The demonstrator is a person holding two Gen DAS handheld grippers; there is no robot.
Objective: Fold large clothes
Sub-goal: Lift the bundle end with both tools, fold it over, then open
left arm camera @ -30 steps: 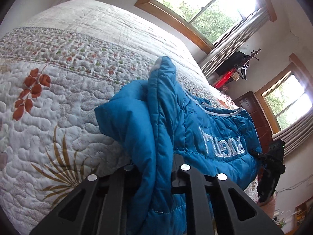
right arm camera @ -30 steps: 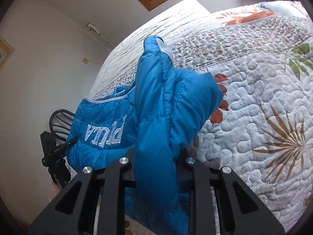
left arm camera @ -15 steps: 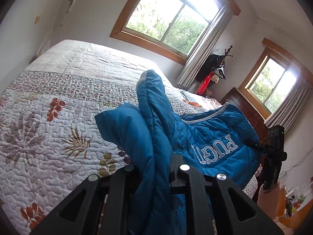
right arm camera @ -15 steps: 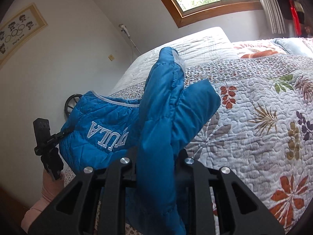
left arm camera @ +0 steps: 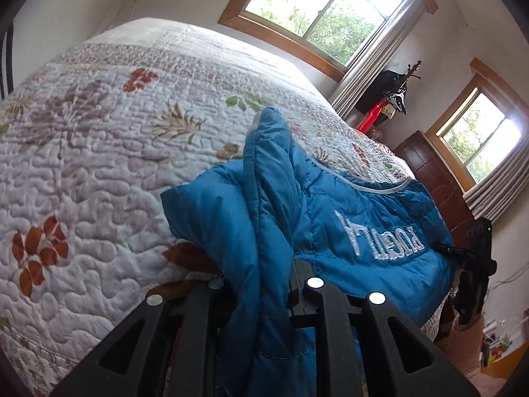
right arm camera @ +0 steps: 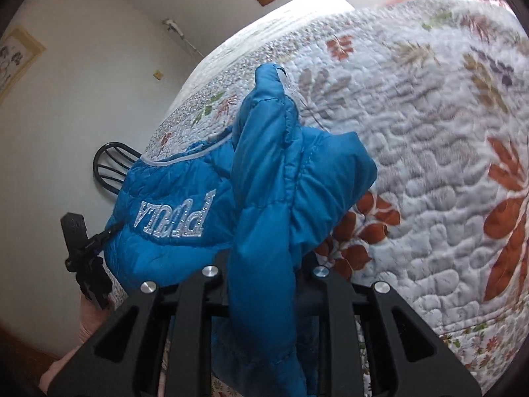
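Jacket, blue and quilted, is hanging between the two grippers above the bed, with silver stitched lettering showing upside down across its body. In the left wrist view the left gripper is sitting at the bottom of the frame with its jaws clamped on a thick fold of the jacket, which is bunching up between the fingers and rising to a peak over the quilt. From that fold the jacket's body is stretching off to the right, its pale-piped edge running along the top, toward the right gripper, which is showing there as a small black shape at the jacket's far end.

In the right wrist view the right gripper is doing the same: its jaws are clamped on another fold of the jacket, and a puffy lobe is spilling over to the right of the fingers. The jacket's body is spreading left from this fold to the left gripper, seen at the jacket's lower left corner with a hand just below it.

The bed's quilt, white with rust-coloured leaves, is lying under and beyond the jacket. A window with a wooden frame is standing beyond the bed, and a dark chair back is showing just left of the jacket.
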